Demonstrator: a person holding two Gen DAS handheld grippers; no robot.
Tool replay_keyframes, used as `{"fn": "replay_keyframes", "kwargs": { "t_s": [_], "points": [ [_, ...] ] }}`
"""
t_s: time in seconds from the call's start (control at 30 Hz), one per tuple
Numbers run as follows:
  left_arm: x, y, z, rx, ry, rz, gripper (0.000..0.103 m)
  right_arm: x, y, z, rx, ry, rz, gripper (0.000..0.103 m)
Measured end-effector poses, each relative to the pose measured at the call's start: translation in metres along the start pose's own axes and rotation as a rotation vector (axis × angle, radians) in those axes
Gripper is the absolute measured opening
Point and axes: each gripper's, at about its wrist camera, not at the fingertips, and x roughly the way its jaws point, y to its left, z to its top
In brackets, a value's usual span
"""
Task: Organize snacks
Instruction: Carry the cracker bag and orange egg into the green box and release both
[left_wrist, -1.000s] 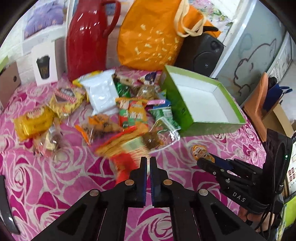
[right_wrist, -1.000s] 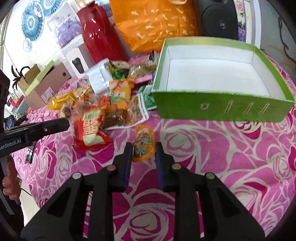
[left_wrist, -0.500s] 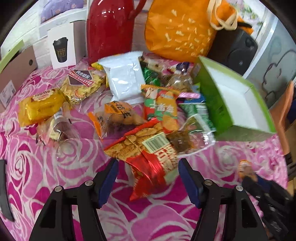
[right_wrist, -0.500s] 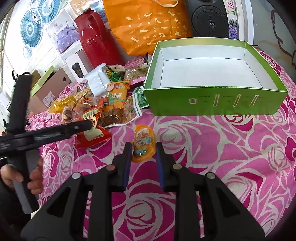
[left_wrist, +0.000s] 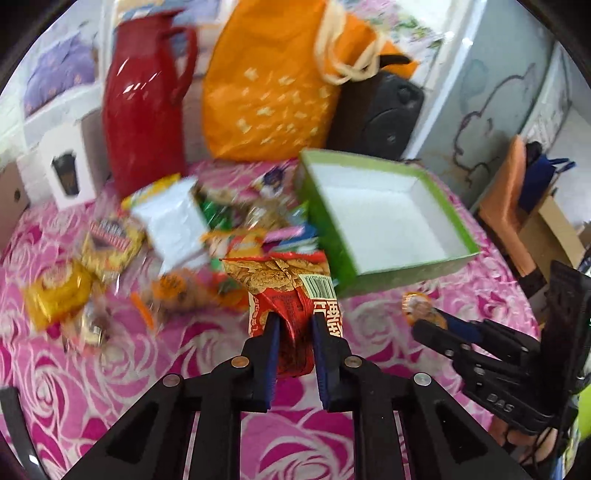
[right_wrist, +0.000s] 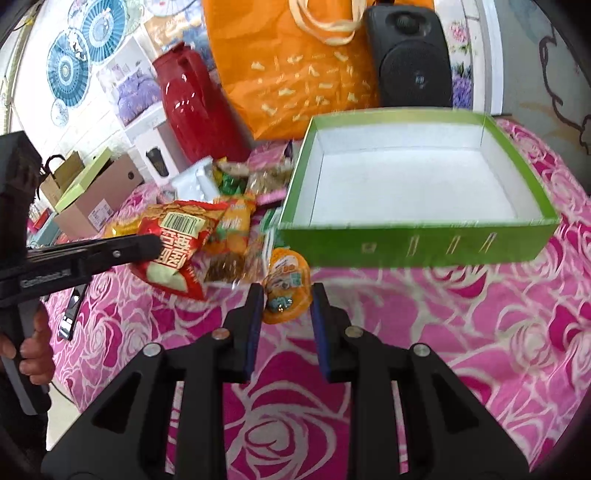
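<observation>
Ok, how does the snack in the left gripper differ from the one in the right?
The red snack bag in the left gripper is large, crinkled, with a barcode; the orange jelly cup in the right gripper is small, rounded and smooth. The bag bulges beyond the fingers; the cup fits between them. Both are gripped, outside the green box.

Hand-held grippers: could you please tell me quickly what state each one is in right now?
Left hand-held gripper: shut on the red snack bag.
Right hand-held gripper: shut on the orange jelly cup.
</observation>
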Motion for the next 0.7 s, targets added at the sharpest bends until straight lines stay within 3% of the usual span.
{"fn": "replay_keyframes", "kwargs": {
  "t_s": [0.2, 0.3, 0.4, 0.5, 0.57, 0.63, 0.7],
  "points": [
    [-0.006, -0.044, 0.048, 0.081, -0.075, -0.090, 0.004, -0.008, -0.022, 0.025, 0.019, -0.082, -0.076, 0.028],
    [0.006, -0.064, 0.071, 0.106, -0.084, -0.130, 0.003, -0.004, -0.034, 0.034, 0.049, -0.097, -0.083, 0.028],
    [0.029, -0.076, 0.082, 0.132, -0.059, -0.112, 0.003, 0.005, -0.045, 0.039, 0.061, -0.085, -0.114, 0.028],
    [0.036, -0.062, 0.078, 0.099, -0.013, -0.113, 0.005, 0.005, -0.053, 0.037, 0.069, -0.083, -0.111, 0.028],
    [0.026, -0.047, 0.064, 0.084, -0.019, -0.119, 0.019, 0.004, -0.056, 0.034, 0.078, -0.078, -0.109, 0.029],
    [0.017, -0.035, 0.042, 0.077, -0.017, -0.080, 0.065, 0.004, -0.058, 0.030, 0.085, -0.075, -0.102, 0.029],
    [0.017, -0.029, 0.015, 0.080, 0.025, -0.065, 0.072, 0.006, -0.058, 0.024, 0.092, -0.061, -0.100, 0.030]
  ]
}}
